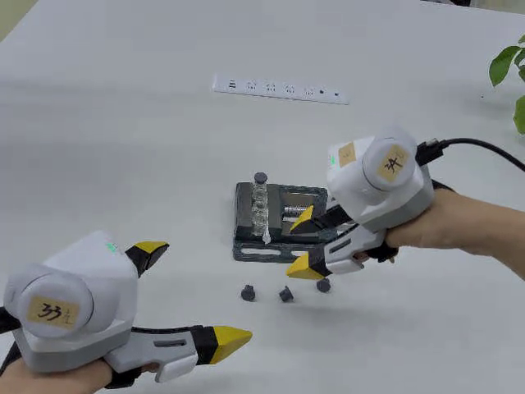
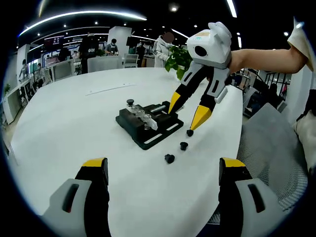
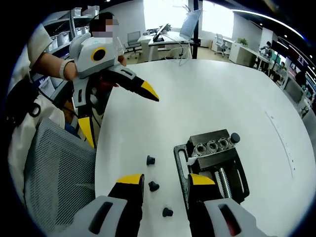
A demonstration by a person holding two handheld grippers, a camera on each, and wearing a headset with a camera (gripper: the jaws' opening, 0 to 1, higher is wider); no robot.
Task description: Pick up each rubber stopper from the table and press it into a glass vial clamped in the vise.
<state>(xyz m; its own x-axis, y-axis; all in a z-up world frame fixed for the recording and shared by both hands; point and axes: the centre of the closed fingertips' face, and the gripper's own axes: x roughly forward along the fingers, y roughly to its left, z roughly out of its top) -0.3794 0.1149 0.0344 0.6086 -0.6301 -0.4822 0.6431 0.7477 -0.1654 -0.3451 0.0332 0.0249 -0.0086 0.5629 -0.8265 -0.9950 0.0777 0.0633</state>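
White worktop, black vise, clear vials, dark grey stoppers; left gripper and right gripper white-grey with yellow tips.

Brightness: We see the white table lit evenly and brightly in the head view, with no harsh glare.
Source: We find ceiling strip lights arcing across the left gripper view, while windows burn out to white in the right gripper view.
Shadows: We note only faint, diffuse shadows beside the vise and under the right gripper.
Distortion: We see straight lines curve towards the edges of both gripper views.
Focus: We find the tabletop crisp and the distant room soft.
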